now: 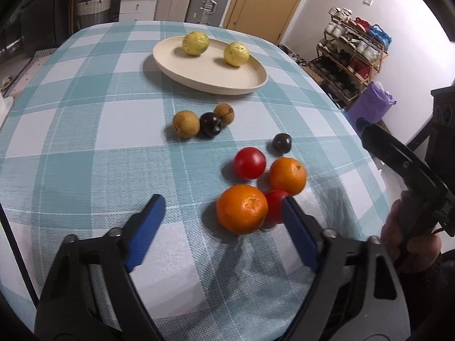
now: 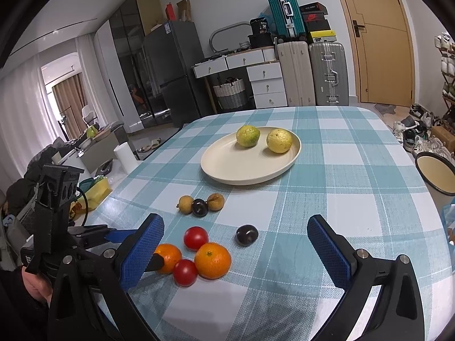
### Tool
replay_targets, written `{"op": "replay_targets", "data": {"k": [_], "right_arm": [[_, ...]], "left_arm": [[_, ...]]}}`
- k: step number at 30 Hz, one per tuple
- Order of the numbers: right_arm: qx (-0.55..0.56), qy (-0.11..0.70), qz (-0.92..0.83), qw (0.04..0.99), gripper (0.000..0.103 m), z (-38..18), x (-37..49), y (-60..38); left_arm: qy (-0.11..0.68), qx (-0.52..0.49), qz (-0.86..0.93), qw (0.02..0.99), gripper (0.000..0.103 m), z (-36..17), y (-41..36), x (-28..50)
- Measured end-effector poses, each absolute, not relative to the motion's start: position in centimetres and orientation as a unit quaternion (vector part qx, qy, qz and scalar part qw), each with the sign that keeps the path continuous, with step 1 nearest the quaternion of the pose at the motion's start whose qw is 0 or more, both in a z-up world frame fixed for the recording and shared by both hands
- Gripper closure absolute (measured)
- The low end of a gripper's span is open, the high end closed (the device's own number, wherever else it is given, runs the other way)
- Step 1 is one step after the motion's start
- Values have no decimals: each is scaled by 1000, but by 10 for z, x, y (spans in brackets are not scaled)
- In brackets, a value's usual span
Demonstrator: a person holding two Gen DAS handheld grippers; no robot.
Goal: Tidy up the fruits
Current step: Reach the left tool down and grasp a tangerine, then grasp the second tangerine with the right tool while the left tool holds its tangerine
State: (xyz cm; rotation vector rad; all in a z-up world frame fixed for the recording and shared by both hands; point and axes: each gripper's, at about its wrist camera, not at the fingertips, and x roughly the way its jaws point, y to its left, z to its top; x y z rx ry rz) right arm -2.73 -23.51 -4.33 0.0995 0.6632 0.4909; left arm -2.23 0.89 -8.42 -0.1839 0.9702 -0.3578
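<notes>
My left gripper [image 1: 221,207] stands wide open over the teal-and-white checked tablecloth [image 1: 85,142], holding nothing; its right blue pad sits just beside the nearer orange mandarin [image 1: 241,209] and in front of a small red tomato [image 1: 274,204], though I cannot tell whether it touches either. My right gripper [image 2: 236,224] is spread just as wide and empty, hovering above the near cluster of fruit.

The cluster lies near the table's near edge: two mandarins, two tomatoes and a dark purple plum [image 2: 246,235] slightly apart to the far right. Beyond it, a second dark plum [image 1: 210,124] touches two small brown round fruits [image 1: 186,123] in a short row running left to right. Farther still, the cream oval plate [image 1: 227,85] carries two yellow-green citrus fruits [image 1: 195,43], its long axis slanting across the table.

The right wrist view shows the left tool from the side, its tip against the left mandarin [image 2: 168,257] (contact looks likely, not certain); the left view shows my right hand [image 1: 409,244] on its handle.
</notes>
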Motion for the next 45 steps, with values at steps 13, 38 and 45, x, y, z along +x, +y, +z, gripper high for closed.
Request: {"op": "replay_targets", "data": {"k": [13, 38, 45], "right_arm": [[48, 326, 240, 913, 0, -46, -27, -235], [107, 394, 276, 870, 0, -85, -21, -220], [129, 414, 277, 857, 7, -93, -16, -219]], "left_arm": [[475, -117, -219, 844, 68, -92, 9, -20], [438, -125, -190, 870, 68, -69, 38, -30], [437, -134, -186, 870, 68, -68, 45, -31]]}}
